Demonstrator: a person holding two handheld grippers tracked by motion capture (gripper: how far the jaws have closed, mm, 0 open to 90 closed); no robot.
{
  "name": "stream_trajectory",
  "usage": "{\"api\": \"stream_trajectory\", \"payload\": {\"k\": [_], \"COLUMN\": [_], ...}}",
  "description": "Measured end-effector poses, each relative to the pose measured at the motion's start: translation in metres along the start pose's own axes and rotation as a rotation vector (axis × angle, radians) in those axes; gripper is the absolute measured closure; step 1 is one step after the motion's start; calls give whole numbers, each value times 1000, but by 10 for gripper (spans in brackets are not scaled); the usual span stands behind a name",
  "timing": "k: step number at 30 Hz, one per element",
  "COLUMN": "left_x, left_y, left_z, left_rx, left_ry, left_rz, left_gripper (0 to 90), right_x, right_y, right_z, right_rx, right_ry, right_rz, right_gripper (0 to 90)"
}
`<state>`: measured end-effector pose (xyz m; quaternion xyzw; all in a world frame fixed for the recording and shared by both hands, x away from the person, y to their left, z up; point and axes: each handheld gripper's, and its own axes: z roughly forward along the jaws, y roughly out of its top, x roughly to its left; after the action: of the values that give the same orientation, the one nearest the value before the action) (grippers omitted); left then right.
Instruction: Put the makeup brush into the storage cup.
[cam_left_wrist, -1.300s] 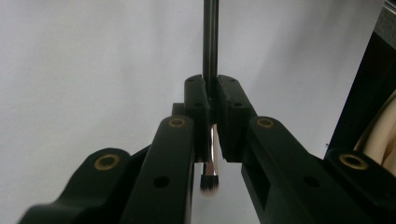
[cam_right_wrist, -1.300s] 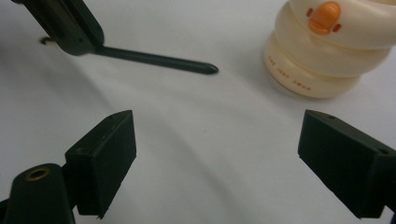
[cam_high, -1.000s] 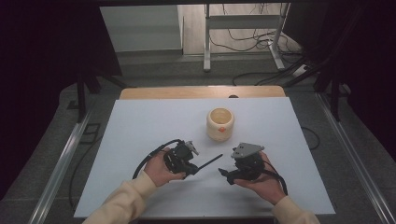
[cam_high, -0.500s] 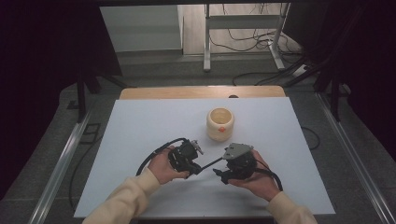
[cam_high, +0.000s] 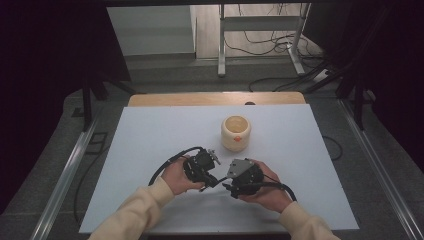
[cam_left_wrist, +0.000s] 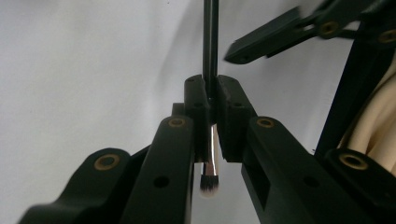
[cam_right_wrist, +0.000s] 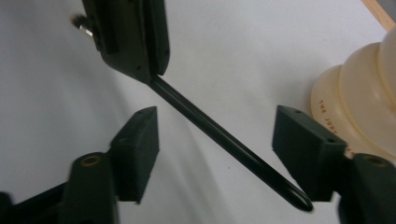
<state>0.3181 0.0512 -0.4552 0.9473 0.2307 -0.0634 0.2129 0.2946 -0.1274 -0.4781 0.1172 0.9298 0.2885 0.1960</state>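
A makeup brush with a thin black handle (cam_left_wrist: 210, 42) and a dark, pale-tipped bristle head (cam_left_wrist: 209, 183) is clamped near its metal ferrule in my left gripper (cam_left_wrist: 211, 93), which is shut on it. In the right gripper view the handle (cam_right_wrist: 224, 140) runs slantwise between the jaws of my right gripper (cam_right_wrist: 217, 128), which is open, its pads apart from the handle on both sides. In the high view the left gripper (cam_high: 209, 179) and right gripper (cam_high: 228, 187) nearly meet at the front centre of the white table (cam_high: 150, 140).
A cream ribbed pot (cam_high: 236, 132) with a small orange mark stands upright behind the grippers; it also shows as the cream pot (cam_right_wrist: 359, 107) with red lettering. A wooden strip (cam_high: 215, 98) runs along the table's far edge. Black cables trail from both grippers.
Both hands have drawn together. The right gripper has moved left, so its open jaws now straddle the free end of the brush handle. The left gripper still holds the brush.
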Motion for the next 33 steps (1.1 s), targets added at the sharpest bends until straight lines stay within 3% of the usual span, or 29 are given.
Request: {"api": "stream_trajectory", "payload": {"k": [5, 10, 16, 19, 23, 24, 27, 33], "left_x": [-1, 0, 5, 8, 9, 10, 13, 15], "left_y": [3, 4, 1, -1, -6, -9, -20, -44], "left_z": [0, -3, -14, -20, -30, -35, -48, -61], "left_rx": [3, -15, -128, -169, -259, -299, -384, -432], "left_ry": [-12, -25, 8, 40, 109, 114, 121, 177], "left_rz": [15, 17, -6, -5, -47, -75, -133, -176], "left_gripper": [839, 836, 783, 706, 515, 461, 380, 271], "right_x": [3, 3, 2, 1, -3, -5, -8, -16], "right_y": [-1, -2, -2, -1, -4, -4, -6, -10], "right_z": [3, 2, 2, 0, -1, -1, -3, -6], "right_rx": [15, 36, 37, 36, 29, 29, 12, -18], "right_ry": [-8, 27, 100, 110, 119, 115, 117, 135], "right_rz": [-58, -99, -116, -124, -85, -90, -44, 25], "right_gripper": [560, 671, 817, 828, 829, 828, 829, 828]}}
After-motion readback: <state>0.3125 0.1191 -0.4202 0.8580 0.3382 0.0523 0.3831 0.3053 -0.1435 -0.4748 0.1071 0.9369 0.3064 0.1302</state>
